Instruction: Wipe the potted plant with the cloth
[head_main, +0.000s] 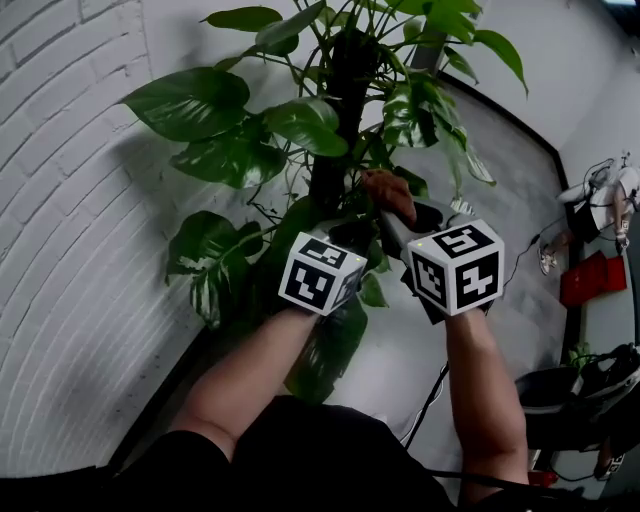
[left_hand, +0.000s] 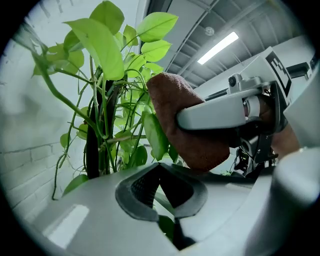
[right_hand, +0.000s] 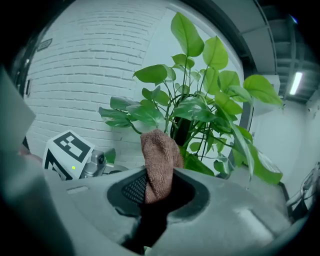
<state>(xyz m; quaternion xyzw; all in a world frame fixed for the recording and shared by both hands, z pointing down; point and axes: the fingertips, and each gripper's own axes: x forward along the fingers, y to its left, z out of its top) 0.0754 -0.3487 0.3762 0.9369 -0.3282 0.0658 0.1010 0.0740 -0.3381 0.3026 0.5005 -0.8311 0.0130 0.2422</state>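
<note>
White brick wall (head_main: 60, 250) is running right behind the potted plant (head_main: 330, 130), and I'm leaning over the plant with both tongs in its middle leaves. My right gripper (right_hand: 160, 192) is clamping the brown cloth (right_hand: 159, 160) (bunched into a wad), holding it against the plant's foliage. My left gripper (left_hand: 161, 187) is pinching nearly closed on one plant leaf (left_hand: 166, 227), just beside the cloth.
</note>
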